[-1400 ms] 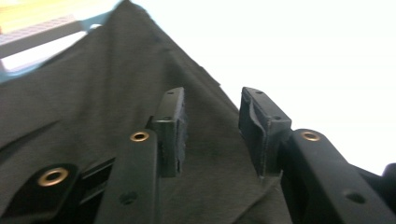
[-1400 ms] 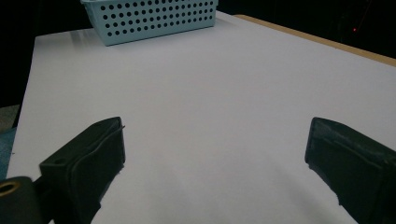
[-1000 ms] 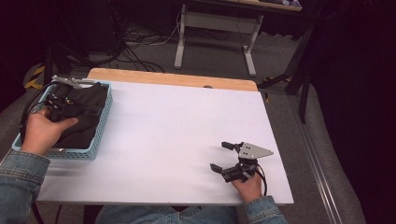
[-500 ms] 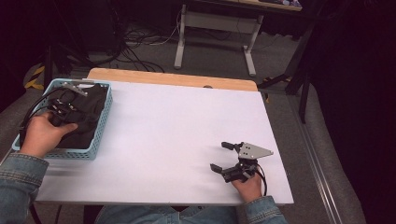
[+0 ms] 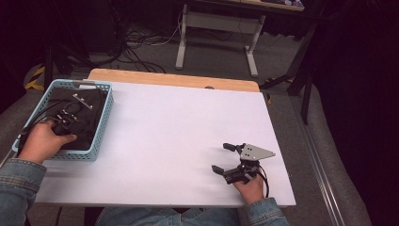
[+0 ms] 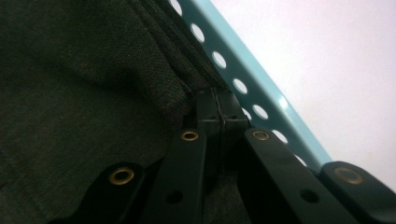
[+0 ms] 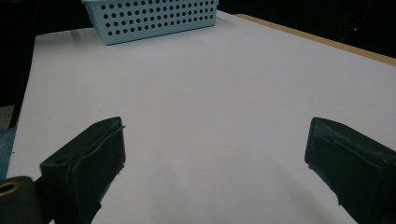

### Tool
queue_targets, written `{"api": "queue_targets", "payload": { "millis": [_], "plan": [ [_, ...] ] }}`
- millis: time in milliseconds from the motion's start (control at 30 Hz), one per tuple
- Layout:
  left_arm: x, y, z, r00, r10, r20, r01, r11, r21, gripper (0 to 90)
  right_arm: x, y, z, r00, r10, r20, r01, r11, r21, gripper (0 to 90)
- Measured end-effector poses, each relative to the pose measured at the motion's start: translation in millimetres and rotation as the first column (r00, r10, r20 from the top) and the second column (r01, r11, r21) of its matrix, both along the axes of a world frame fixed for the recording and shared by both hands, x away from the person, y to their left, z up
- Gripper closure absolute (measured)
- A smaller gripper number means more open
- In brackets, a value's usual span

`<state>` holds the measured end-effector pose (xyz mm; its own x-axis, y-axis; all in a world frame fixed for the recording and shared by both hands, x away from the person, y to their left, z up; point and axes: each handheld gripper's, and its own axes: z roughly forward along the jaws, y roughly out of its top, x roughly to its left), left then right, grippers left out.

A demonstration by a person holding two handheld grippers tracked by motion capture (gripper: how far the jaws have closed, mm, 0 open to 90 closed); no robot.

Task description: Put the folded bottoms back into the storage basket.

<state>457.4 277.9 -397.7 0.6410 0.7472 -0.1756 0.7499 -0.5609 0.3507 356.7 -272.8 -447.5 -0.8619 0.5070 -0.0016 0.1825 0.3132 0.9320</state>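
A light blue perforated basket (image 5: pixel 105 121) stands at the table's left edge with a dark cloth (image 5: pixel 91 123) in it. My left gripper (image 5: pixel 87 108) is down inside the basket, a hand behind it. In the left gripper view its jaws (image 6: pixel 219 112) stand shut, pads together, tips pressed against the cloth (image 6: pixel 84 93) beside the basket wall (image 6: pixel 243 70). I cannot tell whether a fold is pinched. My right gripper (image 5: pixel 221 157) rests on the white table near the front right. Its jaws (image 7: pixel 215 154) are open wide with only bare table between them.
The white tabletop (image 5: pixel 188 127) has a wooden strip (image 5: pixel 174 79) along its far edge. Beyond it are a metal table frame (image 5: pixel 216 37) and cables on a dark floor. In the right gripper view the basket (image 7: pixel 154 16) stands far off.
My left gripper has sunk lower into the basket onto the cloth. The right gripper has stayed where it was.
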Motion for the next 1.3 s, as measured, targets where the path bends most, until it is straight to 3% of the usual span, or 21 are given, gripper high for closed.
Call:
{"api": "queue_targets", "payload": {
  "millis": [167, 333, 400, 500, 700, 800, 833, 867, 900, 933, 967, 1033, 1067, 1100, 1133, 1300],
  "plan": [
    [-0.9, 1.9, 3.0, 0.9999, -0.006, 0.008, 0.006, 0.9999, -0.016, 89.3, 0.1, 0.1, -0.1, 1.0, 0.0, 0.0, 0.0, 1.0, -0.001, 5.6],
    [-3.5, 5.5, 15.2, 0.9991, 0.01, 0.04, -0.009, 0.9989, -0.046, 80.6, 0.2, 0.1, -0.1, 1.0, 0.001, 0.0, -0.001, 1.0, 0.0, 5.6],
    [-3.4, 8.5, 19.4, 0.9989, 0.016, 0.043, -0.013, 0.9969, -0.077, 75.4, 0.1, 0.1, 0.0, 1.0, 0.001, 0.0, -0.001, 1.0, 0.0, 5.6],
    [-3.7, 9.9, 23.1, 0.9982, 0.021, 0.056, -0.017, 0.9971, -0.075, 75.2, 0.2, 0.2, -0.1, 1.0, 0.0, 0.001, 0.0, 1.0, -0.002, 5.6],
    [-1.9, 13.4, 32.4, 0.9918, 0.068, 0.108, -0.055, 0.9921, -0.113, 75.8, 0.1, 0.1, 0.0, 1.0, -0.002, 0.0, 0.002, 1.0, -0.002, 5.6],
    [2.5, 15.7, 40.2, 0.9775, 0.149, 0.149, -0.127, 0.9811, -0.146, 79.7, 0.3, 0.1, -0.1, 1.0, -0.003, 0.001, 0.003, 1.0, -0.001, 5.6],
    [2.5, 15.7, 40.2, 0.9775, 0.149, 0.149, -0.127, 0.9811, -0.146, 81.3, 0.3, 0.1, -0.1, 1.0, -0.003, 0.001, 0.003, 1.0, -0.001, 5.6],
    [6.4, 16.3, 43.8, 0.9658, 0.19, 0.176, -0.164, 0.975, -0.15, 83.0, 0.3, 0.0, -0.1, 1.0, -0.003, 0.001, 0.003, 1.0, 0.0, 5.6],
    [6.4, 16.3, 43.8, 0.9658, 0.19, 0.176, -0.164, 0.975, -0.15, 83.9, 0.3, 0.0, -0.1, 1.0, -0.003, 0.001, 0.003, 1.0, 0.0, 5.6],
    [8.9, 16.8, 45.4, 0.9603, 0.206, 0.188, -0.178, 0.9723, -0.151, 83.9, 0.2, -0.1, -0.1, 1.0, -0.003, 0.001, 0.003, 1.0, 0.0, 5.6],
    [13.6, 17.0, 47.3, 0.9504, 0.232, 0.208, -0.203, 0.9675, -0.151, 85.1, 0.2, -0.3, -0.1, 1.0, -0.004, 0.001, 0.004, 1.0, 0.001, 5.6],
    [18.9, 16.5, 47.4, 0.9415, 0.248, 0.228, -0.219, 0.9648, -0.146, 85.9, 0.2, -0.5, -0.1, 1.0, -0.004, 0.0, 0.004, 1.0, 0.001, 5.6],
    [18.9, 16.5, 47.4, 0.9415, 0.248, 0.228, -0.219, 0.9648, -0.146, 86.1, 0.1, -0.5, -0.1, 1.0, -0.004, 0.0, 0.004, 1.0, 0.001, 5.6],
    [23.6, 15.7, 46.8, 0.9314, 0.268, 0.247, -0.236, 0.96, -0.151, 86.5, 0.1, -0.5, -0.1, 1.0, -0.004, 0.0, 0.004, 1.0, 0.0, 5.6],
    [23.6, 15.7, 46.8, 0.9314, 0.268, 0.247, -0.236, 0.96, -0.151, 86.6, 0.1, -0.5, -0.1, 1.0, -0.004, 0.0, 0.004, 1.0, 0.0, 5.6],
    [37.9, 15.2, 41.7, 0.9103, 0.299, 0.286, -0.263, 0.9518, -0.158, 86.6, -0.3, -0.7, -0.4, 1.0, -0.007, 0.002, 0.007, 1.0, 0.002, 5.6]
  ]
}}
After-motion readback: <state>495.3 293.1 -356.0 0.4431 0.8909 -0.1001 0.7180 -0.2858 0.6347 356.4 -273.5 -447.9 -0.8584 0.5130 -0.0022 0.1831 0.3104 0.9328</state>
